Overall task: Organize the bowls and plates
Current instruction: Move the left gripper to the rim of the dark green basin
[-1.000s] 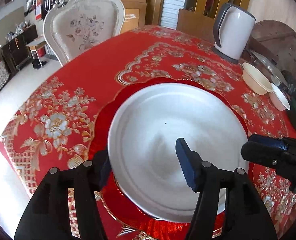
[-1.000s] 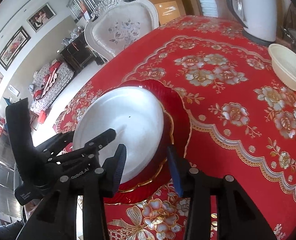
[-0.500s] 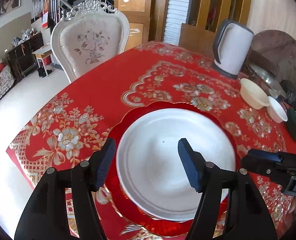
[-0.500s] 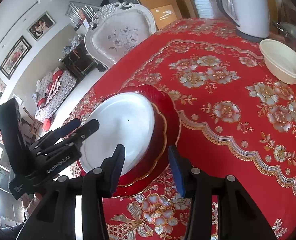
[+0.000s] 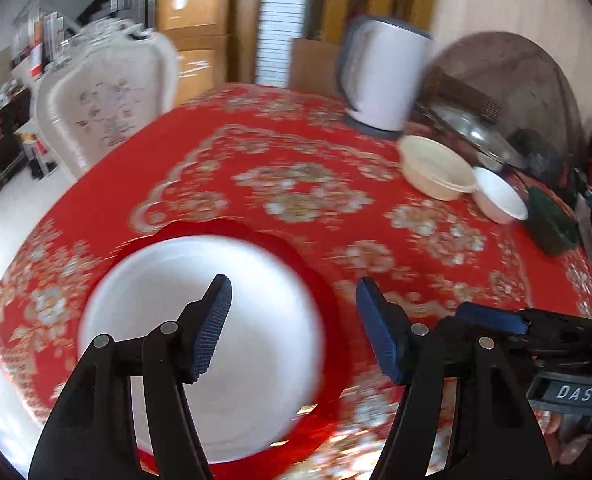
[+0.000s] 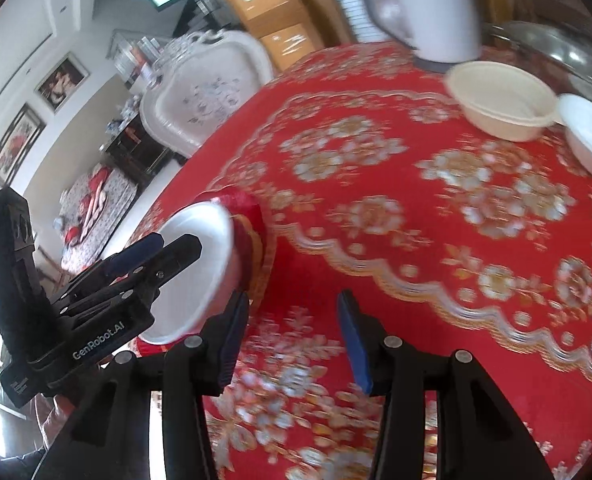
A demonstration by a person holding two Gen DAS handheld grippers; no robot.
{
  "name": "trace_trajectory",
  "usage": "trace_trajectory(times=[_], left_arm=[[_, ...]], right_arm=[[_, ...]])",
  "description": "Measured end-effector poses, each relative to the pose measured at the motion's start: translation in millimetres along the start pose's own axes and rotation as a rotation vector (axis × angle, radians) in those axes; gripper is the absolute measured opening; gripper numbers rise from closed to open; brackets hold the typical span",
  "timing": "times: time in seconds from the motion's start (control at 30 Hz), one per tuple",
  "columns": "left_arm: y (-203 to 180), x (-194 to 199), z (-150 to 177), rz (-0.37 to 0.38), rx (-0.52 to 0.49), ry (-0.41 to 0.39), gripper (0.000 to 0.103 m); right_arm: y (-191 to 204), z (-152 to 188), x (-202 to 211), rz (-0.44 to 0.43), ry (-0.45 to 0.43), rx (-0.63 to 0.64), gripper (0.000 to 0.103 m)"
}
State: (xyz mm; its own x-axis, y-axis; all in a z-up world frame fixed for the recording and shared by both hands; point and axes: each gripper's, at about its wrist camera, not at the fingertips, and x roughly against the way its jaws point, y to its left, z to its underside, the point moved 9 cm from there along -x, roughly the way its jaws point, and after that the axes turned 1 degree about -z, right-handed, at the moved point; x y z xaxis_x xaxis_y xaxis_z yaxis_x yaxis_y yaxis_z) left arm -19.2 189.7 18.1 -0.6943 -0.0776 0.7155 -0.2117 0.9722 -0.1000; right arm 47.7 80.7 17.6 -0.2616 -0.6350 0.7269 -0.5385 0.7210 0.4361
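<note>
I have the round table's red floral cloth (image 5: 296, 152) spread ahead of me, with the white plate (image 5: 200, 344) sitting on the red plate (image 5: 319, 280) at the near-left edge. The two bowls are well apart from that stack, far right by the white kettle (image 5: 387, 80): the cream bowl (image 6: 499, 100) just in front of the kettle's base, the smaller white bowl (image 6: 591, 136) just beside it, rims seeming to meet. That is the relation my next move turns on, I judge: the bowls lie up and to the right of both tools, and in the right wrist view they sit closer, so the right side looks nearer.

My left gripper (image 5: 292, 328) hangs over the stack's right edge, jaws apart and holding nothing. My right gripper (image 6: 292, 344) is over bare cloth just right of the plates, its jaws have just been opening, nothing between them.
</note>
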Motion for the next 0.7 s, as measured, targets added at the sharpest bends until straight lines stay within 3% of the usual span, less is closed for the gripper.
trace_trajectory(times=[0.2,0.43,0.7], left_arm=[[-89,-23,-10,0.108,-0.099,0.050,0.065],[-195,-50,-20,0.220,-0.192,0.113,0.065],[-296,-79,-35,0.265,-0.277,0.142,0.065]], right_arm=[[-62,4,37,0.050,-0.053,-0.104,0.049],[-165,12,103,0.134,-0.151,-0.282,0.050],[-279,27,183,0.252,-0.268,-0.476,0.054]])
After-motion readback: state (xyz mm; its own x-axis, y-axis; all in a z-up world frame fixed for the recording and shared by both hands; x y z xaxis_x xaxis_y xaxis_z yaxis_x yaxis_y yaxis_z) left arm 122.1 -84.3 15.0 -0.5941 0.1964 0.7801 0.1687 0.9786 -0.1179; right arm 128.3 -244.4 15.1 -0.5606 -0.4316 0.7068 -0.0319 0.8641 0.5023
